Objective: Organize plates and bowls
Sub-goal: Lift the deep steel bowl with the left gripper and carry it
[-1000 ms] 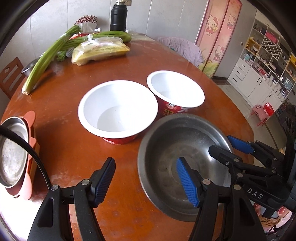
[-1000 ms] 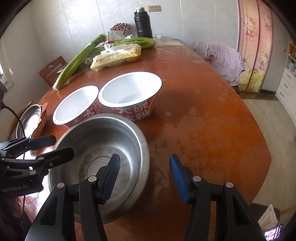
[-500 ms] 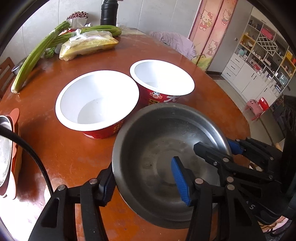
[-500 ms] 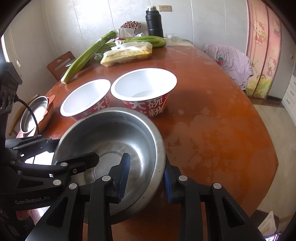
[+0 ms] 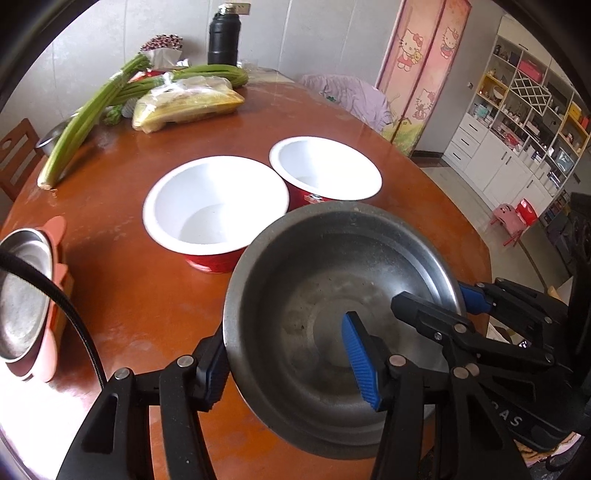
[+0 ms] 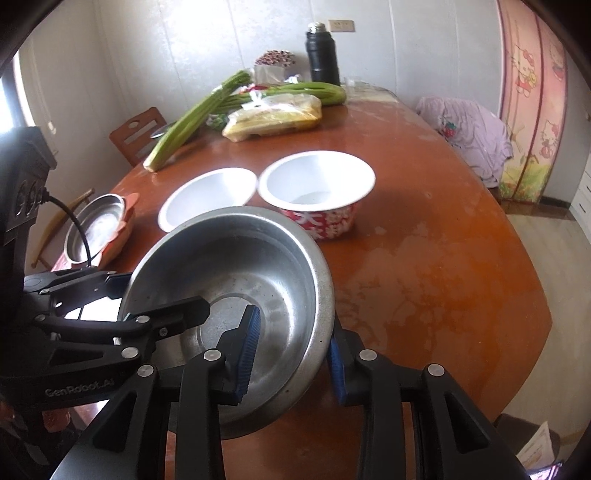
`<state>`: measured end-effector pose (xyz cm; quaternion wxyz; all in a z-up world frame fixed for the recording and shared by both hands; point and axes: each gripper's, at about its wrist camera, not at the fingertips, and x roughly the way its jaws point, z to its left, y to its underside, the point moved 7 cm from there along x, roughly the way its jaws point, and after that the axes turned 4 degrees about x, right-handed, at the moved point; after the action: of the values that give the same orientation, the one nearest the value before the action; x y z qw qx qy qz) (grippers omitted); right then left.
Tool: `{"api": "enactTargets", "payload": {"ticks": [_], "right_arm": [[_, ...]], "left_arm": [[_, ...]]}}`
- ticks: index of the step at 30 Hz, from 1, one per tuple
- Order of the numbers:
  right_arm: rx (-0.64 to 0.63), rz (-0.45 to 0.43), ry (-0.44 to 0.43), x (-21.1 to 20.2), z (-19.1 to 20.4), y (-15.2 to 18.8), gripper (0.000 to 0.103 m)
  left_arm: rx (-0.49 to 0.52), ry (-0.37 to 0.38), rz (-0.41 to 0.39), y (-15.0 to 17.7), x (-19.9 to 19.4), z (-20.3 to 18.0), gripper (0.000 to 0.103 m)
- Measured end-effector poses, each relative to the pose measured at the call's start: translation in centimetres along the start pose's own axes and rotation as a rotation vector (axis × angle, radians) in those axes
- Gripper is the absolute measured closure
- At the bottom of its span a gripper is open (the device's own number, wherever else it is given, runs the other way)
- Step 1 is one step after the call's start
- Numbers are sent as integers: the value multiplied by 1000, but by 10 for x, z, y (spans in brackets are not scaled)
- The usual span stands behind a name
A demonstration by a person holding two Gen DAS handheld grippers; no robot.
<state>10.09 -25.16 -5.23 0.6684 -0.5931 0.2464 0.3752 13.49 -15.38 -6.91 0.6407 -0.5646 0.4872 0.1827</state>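
Note:
A large steel bowl (image 5: 325, 295) is held off the brown table, tilted, by both grippers. My left gripper (image 5: 288, 365) is shut on its near-left rim, one finger inside and one outside. My right gripper (image 6: 291, 350) is shut on its right rim the same way; the bowl also shows in the right wrist view (image 6: 236, 280). Two white-and-red paper bowls (image 5: 216, 206) (image 5: 325, 171) stand side by side on the table just beyond it. A smaller steel bowl on pink plates (image 5: 22, 291) sits at the table's left edge.
Celery stalks (image 5: 92, 114), a yellow food bag (image 5: 188, 105) and a black flask (image 5: 223, 35) lie at the far side of the table (image 6: 424, 240). A wooden chair (image 6: 138, 133) stands at far left. A shelf unit (image 5: 524, 110) stands off to the right.
Both grippers closed on the big steel bowl's rim from opposite sides and lifted it off the table, tilting it. The paper bowls have not moved.

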Motion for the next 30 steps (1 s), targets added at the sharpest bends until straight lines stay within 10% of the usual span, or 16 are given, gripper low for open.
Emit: {"api": "enactTargets", "payload": {"ticks": [30], "right_arm": [[-124,73,-75,14,87,17,67]], "left_arm": [[-94,-68,-19,43,-35,70,47]]}}
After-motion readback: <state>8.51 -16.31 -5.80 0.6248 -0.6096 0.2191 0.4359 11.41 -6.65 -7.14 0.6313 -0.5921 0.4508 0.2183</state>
